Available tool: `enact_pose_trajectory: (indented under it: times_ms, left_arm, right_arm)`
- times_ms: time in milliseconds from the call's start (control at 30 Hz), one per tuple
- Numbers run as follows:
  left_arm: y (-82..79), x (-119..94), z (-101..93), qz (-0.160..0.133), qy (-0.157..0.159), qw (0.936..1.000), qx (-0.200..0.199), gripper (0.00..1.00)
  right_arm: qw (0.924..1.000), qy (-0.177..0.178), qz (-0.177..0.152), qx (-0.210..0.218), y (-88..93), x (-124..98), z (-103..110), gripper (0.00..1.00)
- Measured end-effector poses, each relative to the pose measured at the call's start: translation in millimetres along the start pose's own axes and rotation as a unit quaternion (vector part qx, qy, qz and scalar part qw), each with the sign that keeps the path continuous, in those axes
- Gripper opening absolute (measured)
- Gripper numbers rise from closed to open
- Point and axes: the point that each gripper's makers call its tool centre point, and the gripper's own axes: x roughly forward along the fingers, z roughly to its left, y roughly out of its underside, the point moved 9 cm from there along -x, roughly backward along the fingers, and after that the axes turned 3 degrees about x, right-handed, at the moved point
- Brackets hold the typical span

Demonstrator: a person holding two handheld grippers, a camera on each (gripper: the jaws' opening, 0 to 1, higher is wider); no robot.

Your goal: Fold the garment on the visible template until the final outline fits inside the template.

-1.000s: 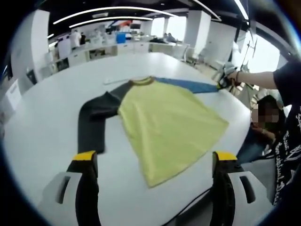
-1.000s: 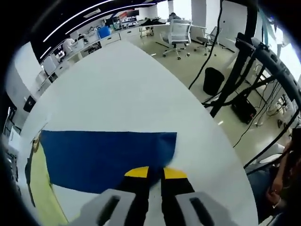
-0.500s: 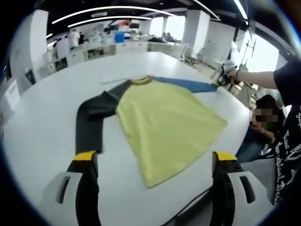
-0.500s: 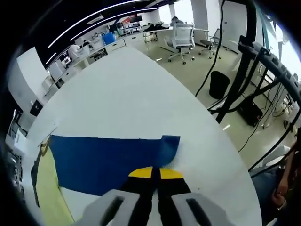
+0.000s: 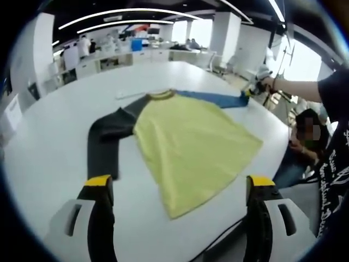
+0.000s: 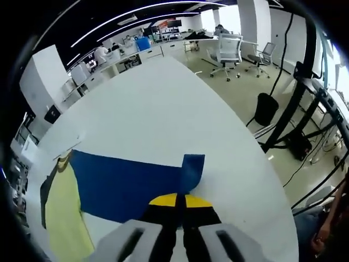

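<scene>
Right gripper view: hand-held gripper (image 6: 176,200) pinches blue sleeve (image 6: 131,183) cuff, lifted.

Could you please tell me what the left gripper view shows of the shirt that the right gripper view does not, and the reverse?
The left gripper view takes in the dark sleeve and the yellow body's bottom hem, framed by the open left tool. The right gripper view shows up close the right tool shut on the blue sleeve, its cuff end lifted and curled. Both share the white table, the blue sleeve and the yellow body.
</scene>
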Motion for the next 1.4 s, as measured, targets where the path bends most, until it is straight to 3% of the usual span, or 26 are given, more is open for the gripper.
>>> enact_pose_trajectory:
  times_ms: [333, 467, 800, 1400]
  left_arm:
    - [2.2, -2, 5.5, -0.004, 0.003, 1.0000, -0.001, 0.98]
    - [3.8, -3, 10.8, -0.003, 0.003, 1.0000, 0.000, 0.98]
    - [4.8, -5, 11.1, -0.005, 0.005, 1.0000, 0.003, 0.98]
    - [6.4, -9, 7.9, -0.010, 0.014, 0.9998, 0.005, 0.97]
  right_arm:
    - [0.9989, -0.027, -0.001, -0.037, -6.0, -13, 36, 0.00]
    - [0.9980, -0.038, 0.001, -0.051, -15.5, -8, 50, 0.00]
    - [0.9945, -0.068, 0.005, -0.079, -8.9, -22, 90, 0.00]
    - [0.9881, -0.113, 0.018, -0.102, 2.2, -19, 156, 0.00]
